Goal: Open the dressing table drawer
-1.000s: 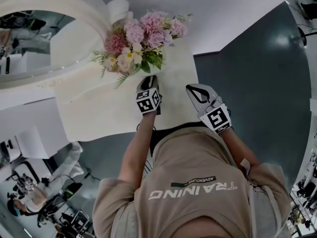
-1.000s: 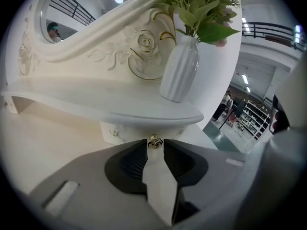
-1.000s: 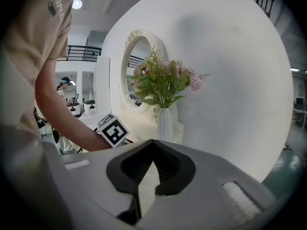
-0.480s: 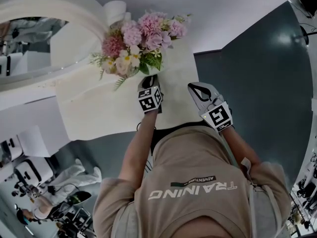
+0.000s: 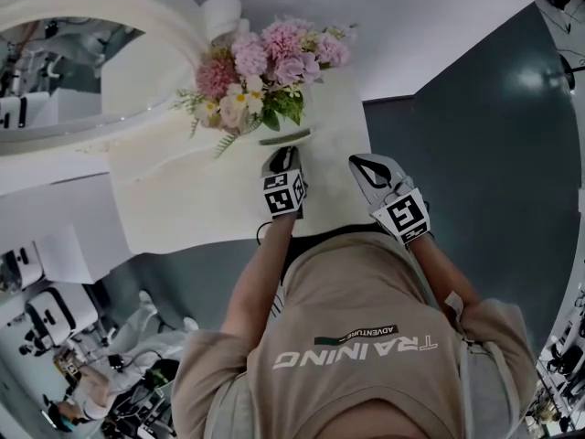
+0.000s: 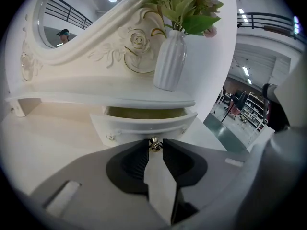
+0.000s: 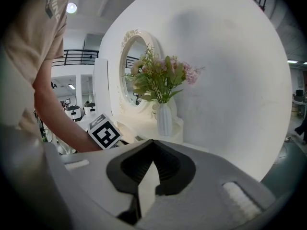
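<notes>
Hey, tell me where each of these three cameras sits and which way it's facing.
Head view: on the person's head, looking steeply down at the dressing table; shows torso, forearms, left hand-held gripper and right hand-held gripper.
Left gripper view: rides the left hand-held gripper, facing the drawer, slightly open; its jaws clamp the knob.
Right gripper view: rides the right hand-held gripper, facing the wall and vase; shows its closed jaws and the left forearm.
Shared: both gripper views show the vase.
</notes>
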The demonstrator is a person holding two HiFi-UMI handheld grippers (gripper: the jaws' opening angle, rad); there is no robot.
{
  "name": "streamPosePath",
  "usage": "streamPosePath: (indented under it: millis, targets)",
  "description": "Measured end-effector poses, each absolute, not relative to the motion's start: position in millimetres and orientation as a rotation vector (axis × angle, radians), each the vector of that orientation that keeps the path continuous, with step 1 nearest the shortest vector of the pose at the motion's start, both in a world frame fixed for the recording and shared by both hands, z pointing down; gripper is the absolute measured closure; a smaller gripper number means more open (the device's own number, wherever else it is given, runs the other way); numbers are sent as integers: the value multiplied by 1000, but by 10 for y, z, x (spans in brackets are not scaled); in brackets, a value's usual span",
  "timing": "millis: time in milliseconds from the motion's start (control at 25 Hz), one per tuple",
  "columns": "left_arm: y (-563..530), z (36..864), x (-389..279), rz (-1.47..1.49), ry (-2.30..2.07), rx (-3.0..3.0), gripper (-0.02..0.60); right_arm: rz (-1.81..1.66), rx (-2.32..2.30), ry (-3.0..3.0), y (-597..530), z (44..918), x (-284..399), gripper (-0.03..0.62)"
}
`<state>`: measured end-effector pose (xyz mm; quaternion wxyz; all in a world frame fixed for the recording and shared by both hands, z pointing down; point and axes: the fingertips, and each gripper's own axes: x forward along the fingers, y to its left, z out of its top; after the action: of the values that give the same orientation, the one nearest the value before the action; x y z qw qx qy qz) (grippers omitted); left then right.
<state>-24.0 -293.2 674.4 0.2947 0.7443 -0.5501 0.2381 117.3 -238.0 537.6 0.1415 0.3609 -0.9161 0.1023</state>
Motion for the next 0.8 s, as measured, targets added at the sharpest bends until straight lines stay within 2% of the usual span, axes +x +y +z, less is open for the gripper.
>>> streamPosePath:
  millis: [600,800]
  targets:
    - [-2624,6760,-196,645,-1446,1975,469,281,1037,-2639,-2272,5396,1109,591]
    - [-2509,6761,-212,623,-1435,1953,445,286,1048,-2633,-2225,5377,1094,591]
